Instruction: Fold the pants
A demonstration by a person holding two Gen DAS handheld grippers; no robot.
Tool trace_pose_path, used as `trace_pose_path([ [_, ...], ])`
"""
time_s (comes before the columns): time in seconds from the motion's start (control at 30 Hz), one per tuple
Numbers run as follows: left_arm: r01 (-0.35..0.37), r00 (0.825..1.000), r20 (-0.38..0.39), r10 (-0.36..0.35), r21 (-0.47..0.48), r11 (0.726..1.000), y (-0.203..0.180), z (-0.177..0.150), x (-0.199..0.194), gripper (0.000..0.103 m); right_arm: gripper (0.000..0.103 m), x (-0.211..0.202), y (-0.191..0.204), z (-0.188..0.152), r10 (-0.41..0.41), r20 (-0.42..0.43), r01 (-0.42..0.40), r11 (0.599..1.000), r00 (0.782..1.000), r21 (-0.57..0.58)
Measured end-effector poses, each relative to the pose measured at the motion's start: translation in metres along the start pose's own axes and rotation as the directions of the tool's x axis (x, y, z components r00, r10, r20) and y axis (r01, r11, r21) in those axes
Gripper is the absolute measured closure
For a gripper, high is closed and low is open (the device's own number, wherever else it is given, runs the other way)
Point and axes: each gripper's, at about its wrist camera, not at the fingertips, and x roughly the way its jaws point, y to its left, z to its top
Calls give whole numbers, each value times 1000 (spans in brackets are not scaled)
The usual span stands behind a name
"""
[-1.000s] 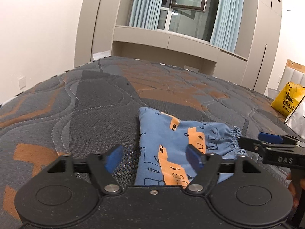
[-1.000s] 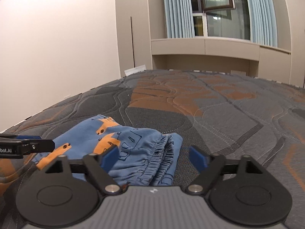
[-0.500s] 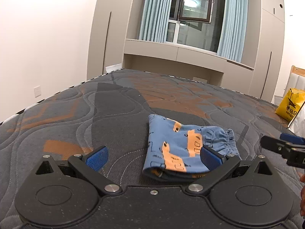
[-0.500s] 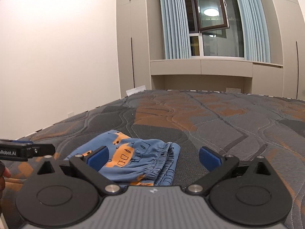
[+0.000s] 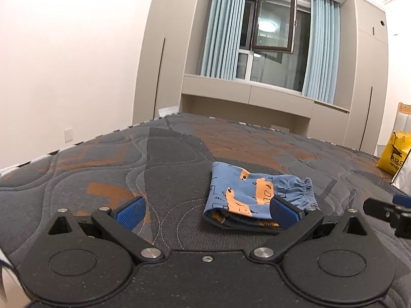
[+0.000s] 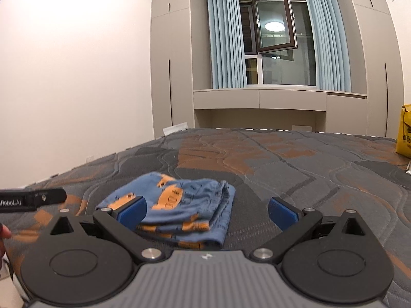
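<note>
Small blue pants with an orange print [image 5: 253, 195] lie folded in a compact stack on the grey-and-orange mattress [image 5: 128, 169], elastic waistband to the right. They also show in the right wrist view [image 6: 177, 205]. My left gripper [image 5: 206, 211] is open and empty, held back from the pants and above the bed. My right gripper [image 6: 205, 211] is open and empty, also drawn back. The tip of the right gripper shows at the right edge of the left wrist view [image 5: 385, 211]; the left gripper's tip shows at the left of the right wrist view [image 6: 33, 199].
A yellow bag [image 5: 394, 154] stands at the bed's right side, with a white bag [image 5: 404, 177] beside it. Beyond the bed are wardrobes, a window seat [image 5: 246, 96] and an open window with blue curtains. A white wall is on the left.
Both grippers have opened wider and pulled back and up from the folded pants. The pants now lie farther away and have not moved.
</note>
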Motion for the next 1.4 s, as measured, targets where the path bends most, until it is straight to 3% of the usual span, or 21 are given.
trace_pose_path([
  [0.33, -30, 999, 29, 29, 46, 998, -14, -32, -30, 1, 0, -28, 21, -29, -66, -35, 66, 998, 997, -25],
  [0.6, -22, 999, -35, 24, 53, 998, -13, -52, -38, 1, 0, -45, 17, -50, -62, -63, 66, 997, 996, 49],
  [1.4, -22, 999, -24, 22, 38, 999, -9, -54, -44, 1, 0, -59, 21, -63, -113, -84, 118, 992, 990, 49],
])
